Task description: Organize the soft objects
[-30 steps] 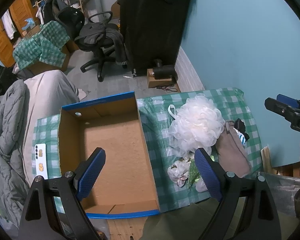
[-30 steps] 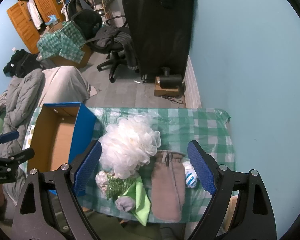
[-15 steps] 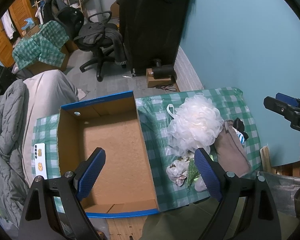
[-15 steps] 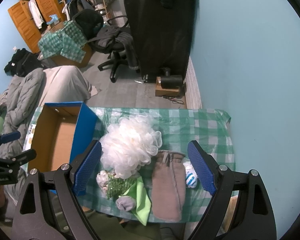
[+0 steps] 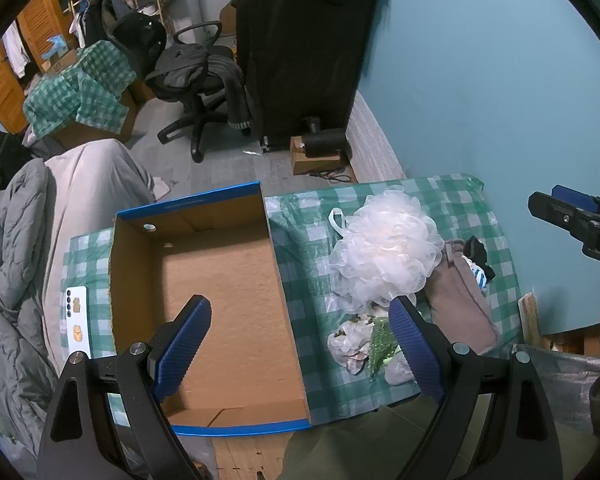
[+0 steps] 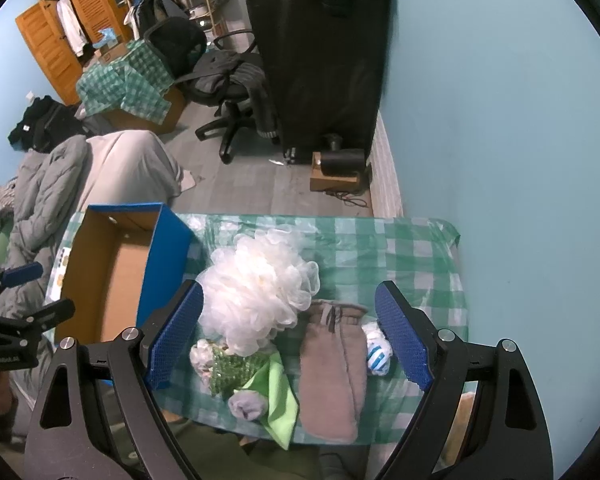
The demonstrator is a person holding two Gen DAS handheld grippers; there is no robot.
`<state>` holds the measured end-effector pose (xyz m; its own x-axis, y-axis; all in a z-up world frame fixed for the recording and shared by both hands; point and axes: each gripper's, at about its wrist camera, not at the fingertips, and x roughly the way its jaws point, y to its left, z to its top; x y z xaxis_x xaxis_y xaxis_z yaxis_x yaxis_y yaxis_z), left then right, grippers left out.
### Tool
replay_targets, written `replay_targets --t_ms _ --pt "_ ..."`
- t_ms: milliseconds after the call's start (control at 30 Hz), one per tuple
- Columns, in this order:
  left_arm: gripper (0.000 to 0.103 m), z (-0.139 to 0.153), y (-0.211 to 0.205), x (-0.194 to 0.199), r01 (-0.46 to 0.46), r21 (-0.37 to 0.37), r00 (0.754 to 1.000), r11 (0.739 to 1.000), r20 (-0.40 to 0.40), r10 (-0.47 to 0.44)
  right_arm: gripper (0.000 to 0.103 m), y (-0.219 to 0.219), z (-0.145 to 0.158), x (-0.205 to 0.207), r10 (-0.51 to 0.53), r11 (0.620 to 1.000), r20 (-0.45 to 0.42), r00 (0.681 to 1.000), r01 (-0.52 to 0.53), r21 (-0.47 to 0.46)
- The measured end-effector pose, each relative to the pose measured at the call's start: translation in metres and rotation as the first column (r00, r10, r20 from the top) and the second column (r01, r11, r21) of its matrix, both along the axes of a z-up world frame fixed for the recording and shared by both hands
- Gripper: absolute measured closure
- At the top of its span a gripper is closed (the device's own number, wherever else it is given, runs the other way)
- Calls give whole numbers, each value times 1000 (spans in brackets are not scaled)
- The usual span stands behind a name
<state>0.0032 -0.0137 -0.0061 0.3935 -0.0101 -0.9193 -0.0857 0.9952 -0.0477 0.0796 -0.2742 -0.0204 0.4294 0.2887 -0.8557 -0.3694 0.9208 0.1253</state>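
Observation:
An empty blue-edged cardboard box lies on a green checked tablecloth. To its right sits a pile of soft things: a big white mesh pouf, a grey-brown mitt, a green sequined cloth, a lime cloth, a lilac sock and a blue-striped white sock. My left gripper is open and empty, high over the box's right wall. My right gripper is open and empty, high above the pile.
A white phone lies left of the box. Grey bedding is at the far left. An office chair, a tall black cabinet and a small box with a black device stand beyond the table. A teal wall is on the right.
Almost nothing has changed: both grippers stay open and hover in place, with only a slight drift of the views.

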Motion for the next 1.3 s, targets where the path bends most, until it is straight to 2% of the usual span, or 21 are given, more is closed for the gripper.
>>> replay_targets --t_ms 1067,1300 --pt "11 0 -7 1 7 -4 1000 1000 -4 -7 16 -7 0 3 -6 1000 -6 1000 6 3" --pt "11 -2 -17 15 3 -22 1000 1000 -25 -4 16 -16 3 8 -14 1000 -13 1000 14 0"
